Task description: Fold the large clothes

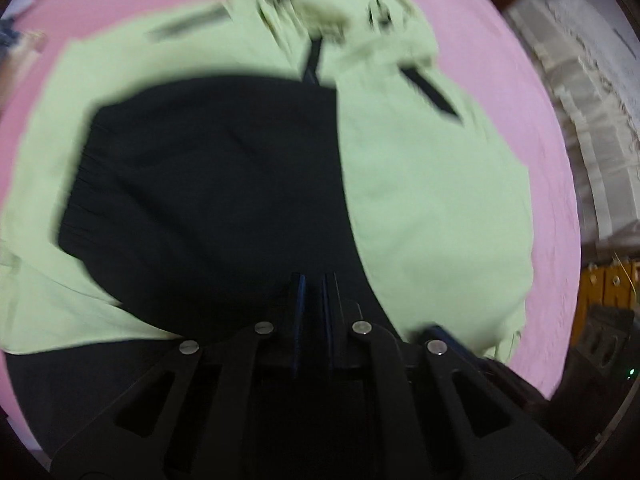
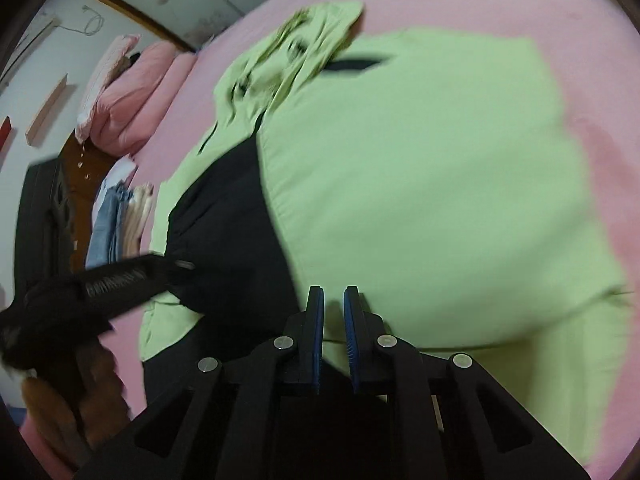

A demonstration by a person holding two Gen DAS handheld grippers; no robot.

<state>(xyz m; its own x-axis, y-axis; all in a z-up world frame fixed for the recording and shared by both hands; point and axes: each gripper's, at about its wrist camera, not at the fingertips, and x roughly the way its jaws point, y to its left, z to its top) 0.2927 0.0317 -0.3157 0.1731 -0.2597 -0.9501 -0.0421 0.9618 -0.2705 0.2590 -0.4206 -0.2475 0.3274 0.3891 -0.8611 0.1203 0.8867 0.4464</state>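
A large light-green jacket with a black lining lies spread on the pink bed. Its hood and black zippers are at the far end. It also shows in the right wrist view, its right side folded over, the black lining exposed on the left. My left gripper hovers over the black lining near the hem, jaws nearly closed with a thin gap, holding nothing. My right gripper hovers over the green hem, jaws nearly closed, empty. The left gripper shows at the left of the right wrist view.
Pink pillows lie at the head of the bed. Folded clothes are stacked at the bed's edge. A dark suitcase stands beside the bed. White furniture stands to the right of the bed.
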